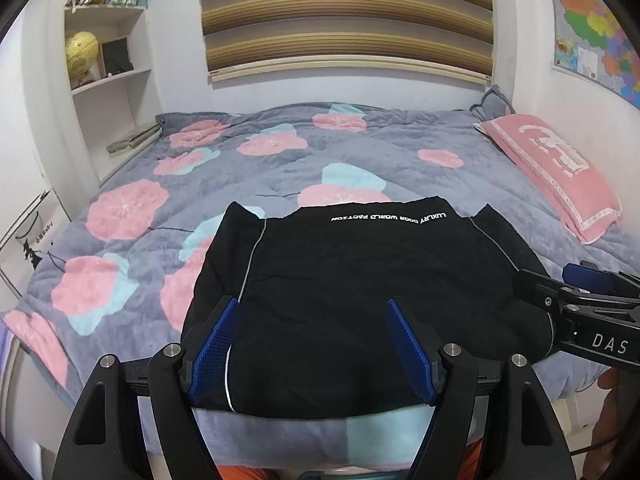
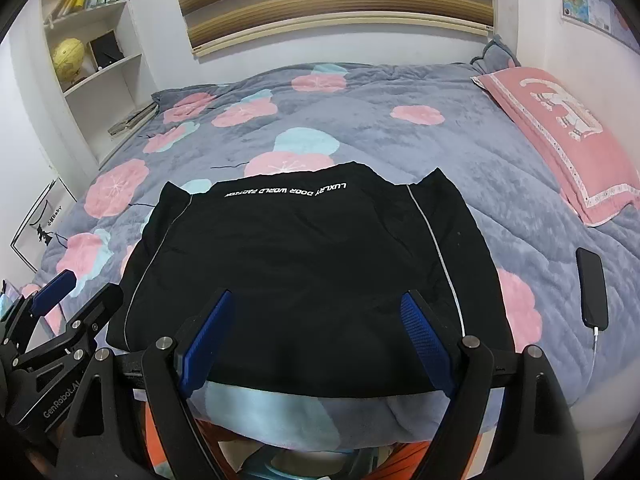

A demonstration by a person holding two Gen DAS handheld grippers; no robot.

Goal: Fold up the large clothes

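Observation:
A black garment (image 1: 360, 288) with thin white piping and white lettering lies folded flat on the near part of the bed; it also shows in the right wrist view (image 2: 304, 264). My left gripper (image 1: 312, 308) is open, its blue pads held above the garment's near left part, holding nothing. My right gripper (image 2: 318, 300) is open above the garment's near edge, holding nothing. The right gripper also shows at the right edge of the left wrist view (image 1: 560, 284), and the left gripper at the left edge of the right wrist view (image 2: 76, 292).
The bed has a grey quilt (image 1: 280, 160) with pink and blue flowers. A pink pillow (image 1: 556, 168) lies at the right. A black phone (image 2: 592, 288) on a cable lies on the quilt right of the garment. White shelves (image 1: 104, 40) stand at the far left.

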